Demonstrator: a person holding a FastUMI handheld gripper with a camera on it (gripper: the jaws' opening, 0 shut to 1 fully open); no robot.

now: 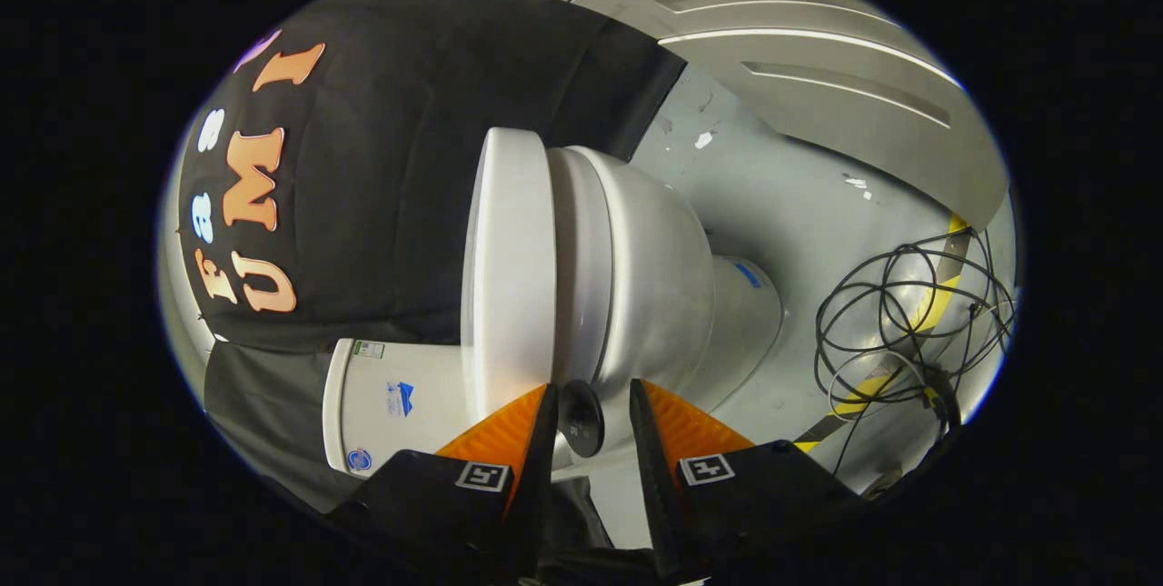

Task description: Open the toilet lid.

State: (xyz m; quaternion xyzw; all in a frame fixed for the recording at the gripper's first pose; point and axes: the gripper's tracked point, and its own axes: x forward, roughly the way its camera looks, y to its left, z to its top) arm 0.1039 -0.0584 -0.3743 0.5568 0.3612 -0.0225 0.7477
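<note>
The whole scene appears turned on its side. A white toilet stands ahead with its lid point(509, 268) lying shut flat against the seat and the bowl point(654, 286). The white tank point(391, 395) sits behind the lid, against the black cloth wall. My gripper point(592, 386) is at the lid's front rim, its orange fingers point(509, 427) apart, one on each side of the rim line. Between them is a small black round knob point(581, 418). It lies close to the lid-side finger, with a gap to the other. Neither finger visibly presses on the lid.
The toilet's base point(745, 313) stands on a pale grey floor point(800, 195). A tangle of black cables point(909, 322) lies on the floor beside it, over a yellow-and-black tape strip point(936, 295). A grey panelled door point(818, 68) closes off the space beyond.
</note>
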